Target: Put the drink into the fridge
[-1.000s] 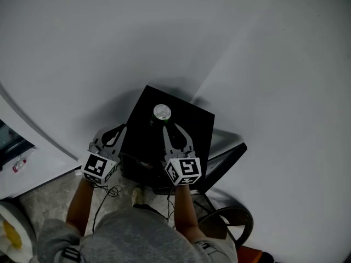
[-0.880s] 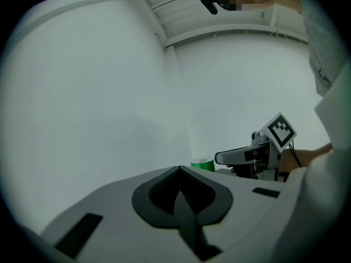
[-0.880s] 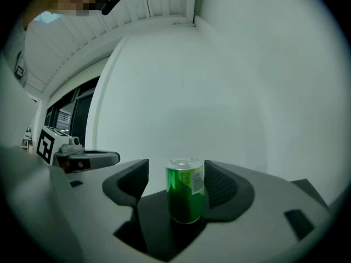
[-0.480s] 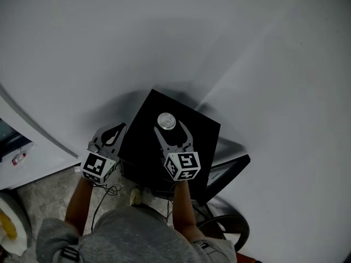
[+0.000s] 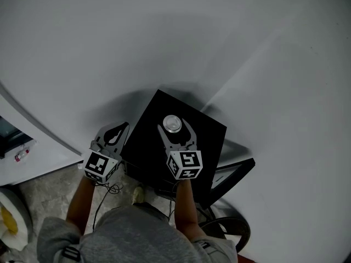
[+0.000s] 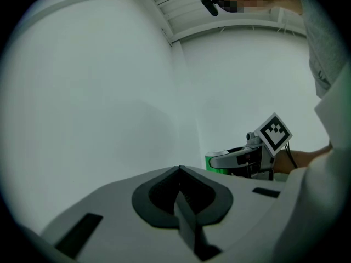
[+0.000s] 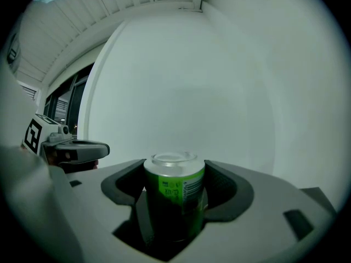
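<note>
One green can (image 5: 172, 124) on black cabinet (image 5: 204, 137), white wall (image 5: 164, 48) just behind

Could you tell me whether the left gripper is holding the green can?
No, the left gripper is shut with nothing in it, and the can stands apart to its right.

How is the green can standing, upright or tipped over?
Upright: the green can stands on the black box, its silver top facing up.

Plain white walls (image 5: 164, 37) meet in a corner. The floor (image 5: 49, 196) is grey and speckled. White slats cover the ceiling (image 6: 181, 4).
</note>
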Tool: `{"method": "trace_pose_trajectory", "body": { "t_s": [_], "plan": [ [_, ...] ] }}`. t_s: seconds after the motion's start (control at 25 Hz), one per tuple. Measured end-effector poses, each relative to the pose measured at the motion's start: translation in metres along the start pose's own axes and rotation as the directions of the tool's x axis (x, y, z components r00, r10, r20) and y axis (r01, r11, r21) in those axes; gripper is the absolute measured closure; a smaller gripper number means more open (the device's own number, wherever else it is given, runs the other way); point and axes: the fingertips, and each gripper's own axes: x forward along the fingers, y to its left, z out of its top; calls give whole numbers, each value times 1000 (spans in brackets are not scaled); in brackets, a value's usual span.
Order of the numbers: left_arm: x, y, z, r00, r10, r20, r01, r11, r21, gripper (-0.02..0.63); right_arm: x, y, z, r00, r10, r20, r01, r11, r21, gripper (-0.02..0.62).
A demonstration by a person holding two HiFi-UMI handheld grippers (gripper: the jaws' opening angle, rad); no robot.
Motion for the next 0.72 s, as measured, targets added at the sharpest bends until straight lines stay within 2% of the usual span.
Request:
{"method": "trace_pose_trajectory", "body": {
  "t_s": [0.32, 0.72],
  "plan": [
    [-11, -5, 2, 1000, -9, -1, 9, 1000, 0, 601, -9, -1, 4, 1000, -17, 13, 17, 1000, 2, 262],
    [-48, -22, 11, 999, -36, 17, 36, 999, -2, 601, -63, 26, 28, 997, -38, 68, 40, 999, -29, 262]
  ]
}}
